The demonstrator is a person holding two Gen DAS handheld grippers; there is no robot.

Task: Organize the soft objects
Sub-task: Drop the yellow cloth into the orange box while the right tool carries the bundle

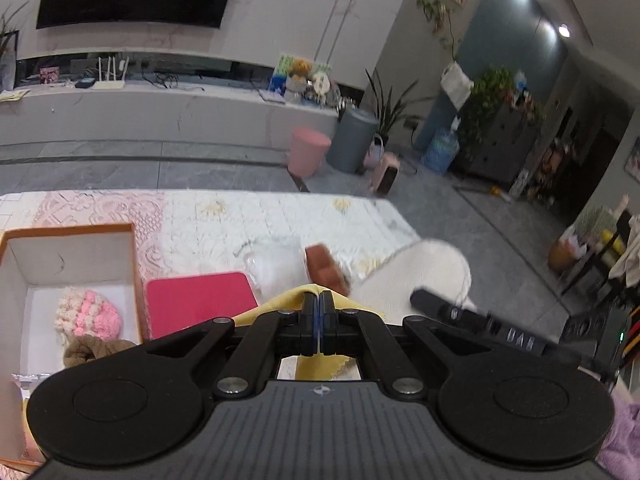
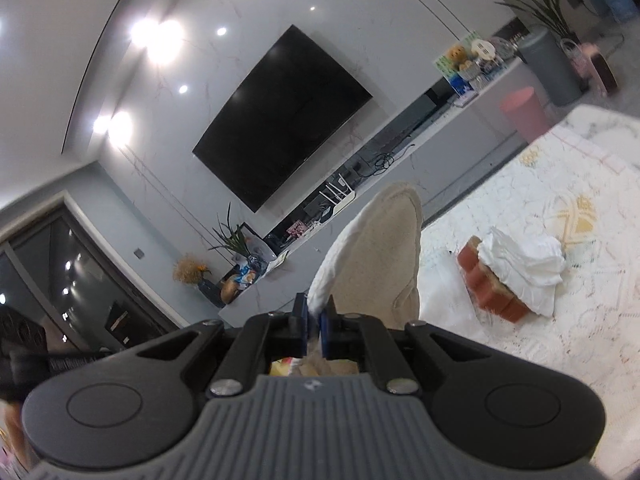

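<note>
Left gripper [image 1: 319, 312] fingers are clenched on a thin yellow cloth [image 1: 280, 304], and the white cardboard box with orange rim [image 1: 72, 232] sits down-left of it, so left's nearer. Right gripper [image 2: 315, 316] pinches a cream fleece insole-shaped pad [image 2: 380, 248], its long axis pointing away.

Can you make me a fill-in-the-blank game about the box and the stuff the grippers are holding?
1. The left hand-held gripper is shut on a ____ cloth.
2. The right hand-held gripper holds a cream pad ____ the table.
3. The fluffy pink ball lies inside the ____.
4. Beside the box lies a flat ____ mat.

Missing words: yellow; above; box; pink
</note>
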